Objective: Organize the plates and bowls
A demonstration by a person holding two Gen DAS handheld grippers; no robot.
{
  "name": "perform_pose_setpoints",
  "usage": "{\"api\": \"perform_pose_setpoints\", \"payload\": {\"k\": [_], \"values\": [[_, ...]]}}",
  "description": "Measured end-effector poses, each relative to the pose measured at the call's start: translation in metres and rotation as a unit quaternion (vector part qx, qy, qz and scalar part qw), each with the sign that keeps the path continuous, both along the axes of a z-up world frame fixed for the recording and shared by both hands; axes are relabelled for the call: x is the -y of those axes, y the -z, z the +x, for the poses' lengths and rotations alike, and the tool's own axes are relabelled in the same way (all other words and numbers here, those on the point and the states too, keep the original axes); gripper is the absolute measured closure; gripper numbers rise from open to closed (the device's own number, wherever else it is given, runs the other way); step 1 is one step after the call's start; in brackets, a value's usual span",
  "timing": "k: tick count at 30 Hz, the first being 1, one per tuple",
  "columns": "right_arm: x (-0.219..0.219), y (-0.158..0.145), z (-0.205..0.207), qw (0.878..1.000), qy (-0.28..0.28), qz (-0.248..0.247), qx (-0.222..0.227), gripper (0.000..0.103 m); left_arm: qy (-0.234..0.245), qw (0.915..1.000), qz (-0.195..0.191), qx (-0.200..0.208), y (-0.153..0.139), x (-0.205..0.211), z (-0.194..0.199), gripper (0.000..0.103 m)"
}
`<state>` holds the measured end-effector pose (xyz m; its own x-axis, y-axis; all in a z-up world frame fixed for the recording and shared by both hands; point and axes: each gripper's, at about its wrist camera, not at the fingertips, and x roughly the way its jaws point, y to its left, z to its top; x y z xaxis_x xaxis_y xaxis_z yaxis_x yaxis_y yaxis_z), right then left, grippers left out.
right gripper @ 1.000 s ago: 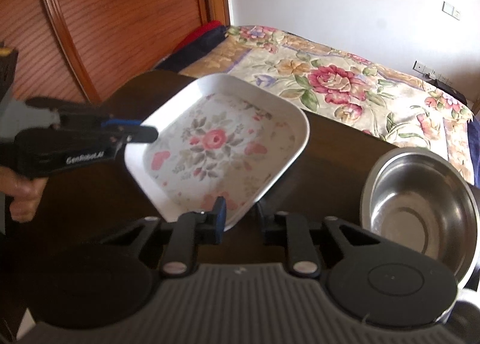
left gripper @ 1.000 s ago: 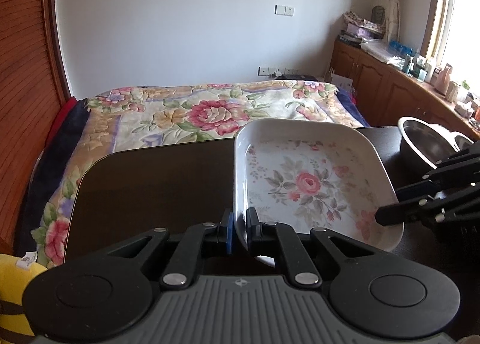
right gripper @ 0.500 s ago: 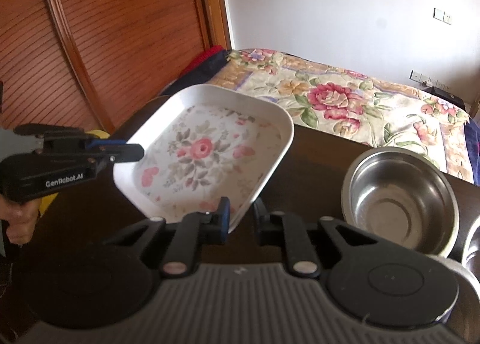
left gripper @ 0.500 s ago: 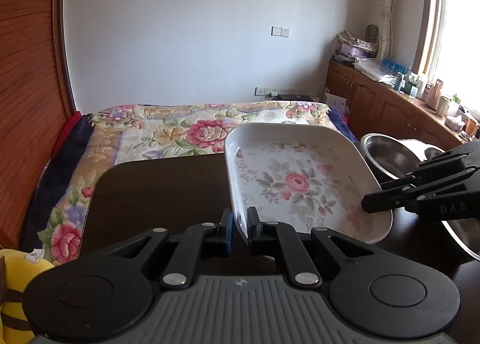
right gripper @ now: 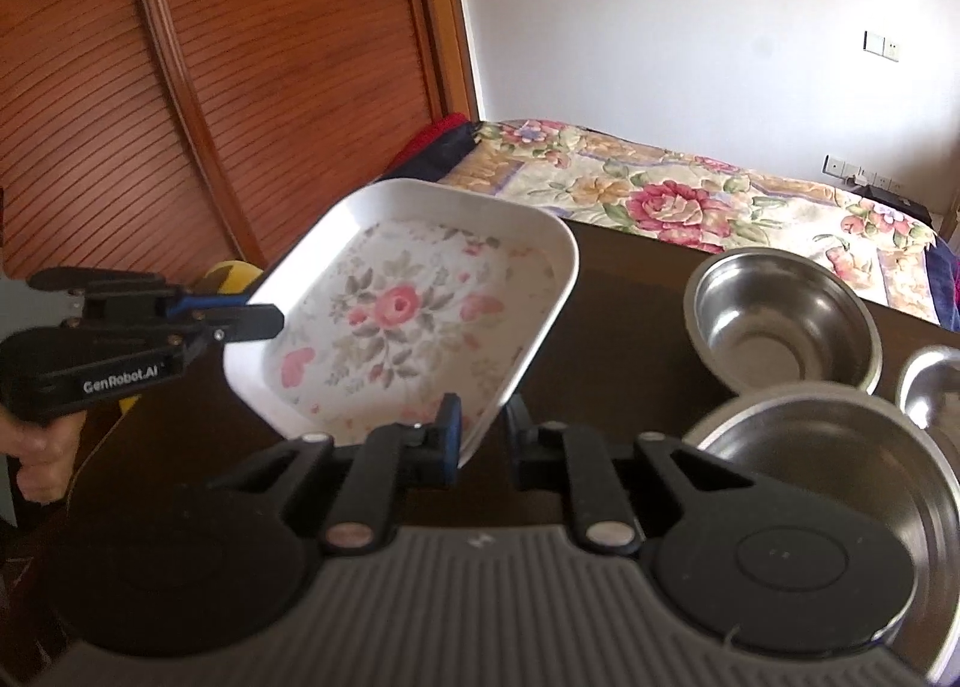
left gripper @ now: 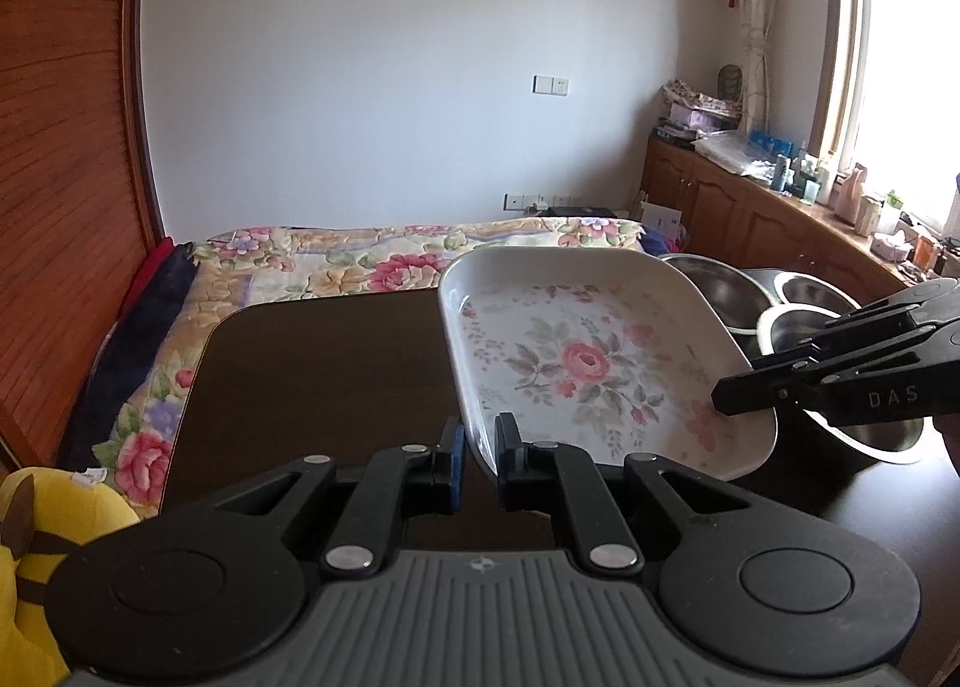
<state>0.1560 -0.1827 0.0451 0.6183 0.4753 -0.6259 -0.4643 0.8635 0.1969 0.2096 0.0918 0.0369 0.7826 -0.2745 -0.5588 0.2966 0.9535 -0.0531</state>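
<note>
A white rectangular plate (left gripper: pixel 588 363) with a pink rose pattern hangs tilted above the dark table (left gripper: pixel 312 375), held from two sides. My left gripper (left gripper: pixel 480 444) is shut on its near-left corner rim. My right gripper (right gripper: pixel 483 432) is shut on the opposite rim of the plate (right gripper: pixel 408 315). Each gripper shows in the other's view: the right gripper (left gripper: pixel 744 387) at the plate's right edge, the left gripper (right gripper: pixel 264 321) at its left edge. Three steel bowls (right gripper: pixel 780 315) (right gripper: pixel 828 447) (right gripper: pixel 936 381) sit on the table to the right of the plate.
A bed with a floral cover (left gripper: pixel 360 267) runs along the table's far edge. A yellow plush toy (left gripper: pixel 36 537) lies at the lower left. Wooden slatted doors (right gripper: pixel 240 87) stand on the left, and a cluttered cabinet (left gripper: pixel 780 189) under the window on the right. A hand (right gripper: pixel 36 459) holds the left gripper.
Both grippers have risen with the plate between them, so it hangs higher over the table. More of the steel bowls and the room now shows.
</note>
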Motion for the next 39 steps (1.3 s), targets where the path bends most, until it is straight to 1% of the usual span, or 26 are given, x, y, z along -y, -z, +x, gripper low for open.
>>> {"api": "perform_pose_setpoints", "payload": {"k": [4,6,13,19,24,28,33,39], "values": [[0.005,-0.005,-0.023,1.0,0.002,0.001,0.01,0.086,0.005,0.9999,-0.004,0.008,-0.004,0.004,-0.024,0.063],[0.008,-0.006,-0.034,1.0,0.003,0.002,0.015,0.086,0.009,0.9999,0.0,0.011,-0.005,0.008,-0.036,0.063],[0.02,-0.004,-0.042,1.0,0.009,0.011,0.014,0.086,0.015,0.9996,0.004,0.022,-0.005,0.013,-0.072,0.063],[0.024,0.0,-0.051,1.0,0.005,0.018,0.011,0.086,0.009,0.9996,0.006,0.025,0.002,0.016,-0.104,0.063],[0.019,-0.004,-0.05,1.0,-0.005,0.019,0.01,0.086,0.004,0.9996,0.0,0.027,0.005,0.012,-0.123,0.062],[0.014,-0.01,-0.044,1.0,-0.015,0.013,0.011,0.086,0.003,0.9996,-0.014,0.024,0.01,0.006,-0.133,0.062],[0.004,-0.013,-0.04,1.0,-0.025,-0.002,0.018,0.086,0.0,0.9996,-0.015,0.024,0.016,0.004,-0.142,0.062],[0.0,-0.018,-0.029,0.999,-0.029,-0.009,0.014,0.086,-0.003,0.9997,-0.018,0.017,0.026,0.005,-0.144,0.063]]}}
